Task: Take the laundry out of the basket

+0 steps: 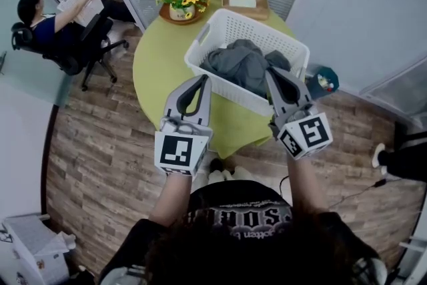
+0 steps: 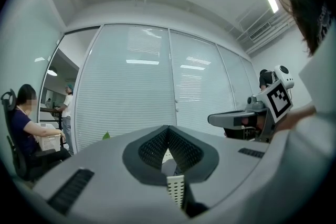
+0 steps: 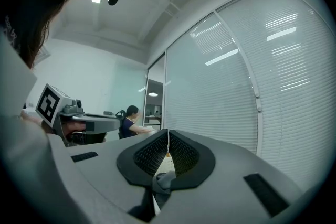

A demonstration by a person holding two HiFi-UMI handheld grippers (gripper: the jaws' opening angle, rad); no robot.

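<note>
Laundry [image 1: 243, 67]: grey heap in the white basket [image 1: 235, 29] on the round green table [image 1: 157, 70]; lies ahead of both grippers and, by the look of it, a little below their tips; the heap's long axis runs left to right across the basket.
Right gripper [image 1: 272, 75]: clenched, tips together, nothing visibly pinched; tip over the near rim by the heap's right end, so the nearer one.
Left gripper [image 1: 202, 81]: clenched, empty; tip seemingly just short of the near wall.
In the way: that near wall only.
Beyond the basket: sunflower pot [image 1: 181, 2]; flat box [image 1: 244, 5]; well apart, a seated person [image 1: 40, 20].
</note>
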